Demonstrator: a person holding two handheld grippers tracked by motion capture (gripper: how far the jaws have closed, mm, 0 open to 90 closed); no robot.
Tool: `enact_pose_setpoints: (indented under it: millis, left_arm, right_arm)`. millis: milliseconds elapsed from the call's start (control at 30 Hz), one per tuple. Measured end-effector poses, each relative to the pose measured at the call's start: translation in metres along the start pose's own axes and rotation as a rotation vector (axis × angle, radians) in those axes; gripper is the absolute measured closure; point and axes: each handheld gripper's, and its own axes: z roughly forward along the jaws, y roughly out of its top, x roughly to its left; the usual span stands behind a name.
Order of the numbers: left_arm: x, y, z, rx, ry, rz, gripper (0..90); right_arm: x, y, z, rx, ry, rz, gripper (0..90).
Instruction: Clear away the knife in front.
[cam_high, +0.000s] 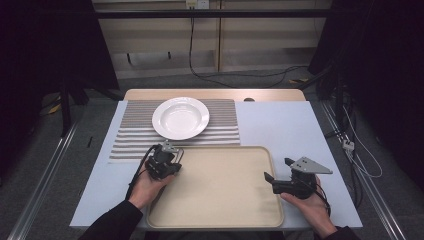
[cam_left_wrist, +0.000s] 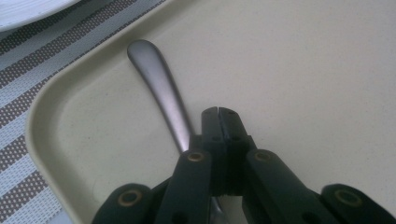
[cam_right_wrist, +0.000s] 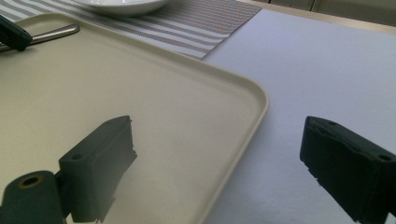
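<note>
A beige tray (cam_high: 220, 195) lies at the near middle of the table. A metal utensil handle (cam_left_wrist: 156, 81) rests in its far left corner and runs under my left gripper (cam_left_wrist: 218, 112). That gripper (cam_high: 167, 162) is shut, its pads meeting with nothing seen between them. The handle (cam_right_wrist: 58, 31) also pokes out beside the left gripper's jaw in the right gripper view. My right gripper (cam_high: 277, 169) stands open across the tray's right rim (cam_right_wrist: 252, 93), one jaw over the tray and one over the table, holding nothing. A white plate (cam_high: 180, 117) sits beyond the tray.
The plate rests on a striped grey placemat (cam_high: 225, 122) at the back of the pale blue table top (cam_high: 280, 125). A person's hands and dark sleeves come in from the near edge. Cables trail across the floor behind the table.
</note>
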Motion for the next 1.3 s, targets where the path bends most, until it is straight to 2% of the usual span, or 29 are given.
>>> enact_pose_setpoints:
  millis: [267,300,367,433,633,767,1100,1233,1300]
  left_arm:
    - [0.001,-0.002,-0.003,0.008,0.004,-0.001,90.0]
    - [0.001,-0.003,-0.003,0.008,0.016,0.0,90.0]
    - [0.001,-0.004,-0.004,0.008,0.003,-0.005,90.0]
    - [0.001,-0.005,-0.005,0.01,0.007,0.008,90.0]
    - [0.0,-0.007,-0.007,0.018,0.005,0.005,90.0]
    - [0.0,-0.011,-0.01,0.016,0.012,0.017,90.0]
    - [0.005,-0.019,-0.015,0.002,0.008,-0.012,90.0]
    - [0.002,-0.019,-0.015,0.005,0.011,0.0,84.0]
    - [0.001,-0.019,-0.016,0.007,0.019,0.014,90.0]
  right_arm:
    - [0.0,0.0,-0.001,0.001,0.001,-0.002,9.9]
    - [0.0,0.0,-0.001,0.001,0.001,0.0,9.8]
    - [0.0,0.0,-0.001,0.002,0.001,0.0,9.9]
    - [0.0,0.0,-0.001,0.002,0.001,-0.001,9.9]
    - [0.0,0.0,0.0,0.003,0.0,-0.001,9.9]
    - [0.0,0.0,-0.001,0.003,0.001,0.0,9.9]
    - [0.0,0.0,0.0,0.007,0.002,0.0,10.0]
    - [0.0,0.0,0.0,0.006,0.001,0.0,10.0]
    - [0.0,0.0,0.0,0.007,0.001,0.0,9.9]
